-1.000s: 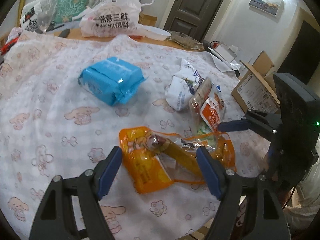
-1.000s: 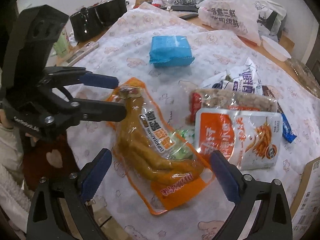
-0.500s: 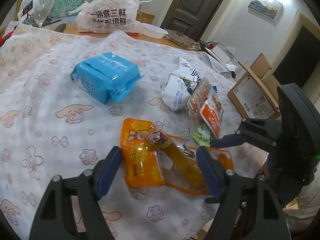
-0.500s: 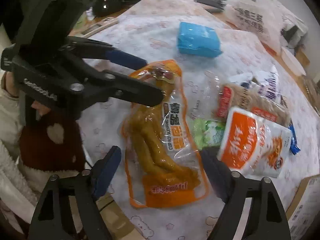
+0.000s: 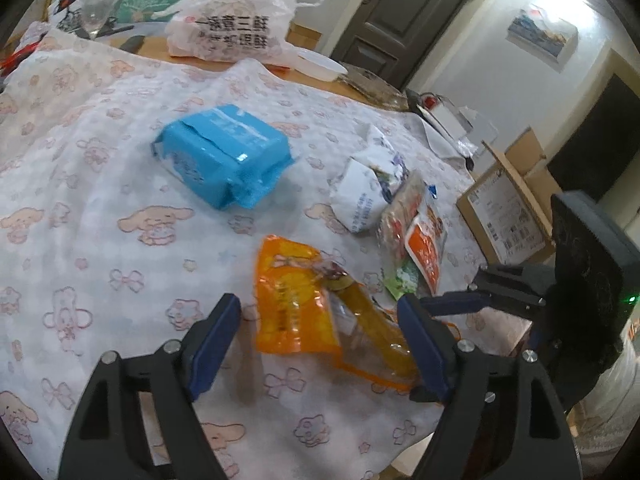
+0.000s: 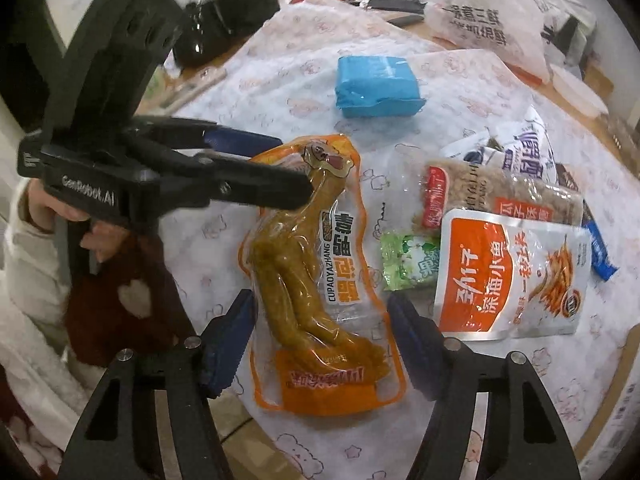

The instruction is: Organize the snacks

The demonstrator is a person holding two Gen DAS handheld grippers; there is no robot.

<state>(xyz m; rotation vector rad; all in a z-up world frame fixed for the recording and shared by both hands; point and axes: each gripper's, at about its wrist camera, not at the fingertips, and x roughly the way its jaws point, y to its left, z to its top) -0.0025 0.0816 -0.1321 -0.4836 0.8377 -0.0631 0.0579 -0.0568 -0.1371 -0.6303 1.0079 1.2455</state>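
Right wrist view: I had the right gripper (image 6: 320, 328) spread wide with nothing clamped, its blue pads straddling the near half of the orange chicken-feet pack (image 6: 316, 276), which lay flat on the cartoon-print tablecloth (image 6: 280, 80). I could not tell whether either pad touched the wrapper. From the left the left gripper (image 6: 288, 168) reached in over the pack's far end; its fingers looked parted there, one above the other.

In the left wrist view the left gripper (image 5: 320, 344) was likewise wide open and held nothing, and the same orange pack (image 5: 316, 308) lay between its pads, closer to the right one. The right gripper (image 5: 452, 304) came in from the right at the pack's other end.

I counted one orange pack. Just beside it lay one small green sachet (image 6: 408, 256) and one orange-and-white fish snack pouch (image 6: 512, 276), the sachet partly tucked under the pouch. Behind those lay one clear bar of brown seeds (image 6: 500, 196), then one white-and-blue bag (image 6: 520, 148). Farther off, apart from the cluster, sat one blue wrapped pack (image 6: 378, 86). At the far edge I saw one white plastic shopping bag (image 6: 484, 20).
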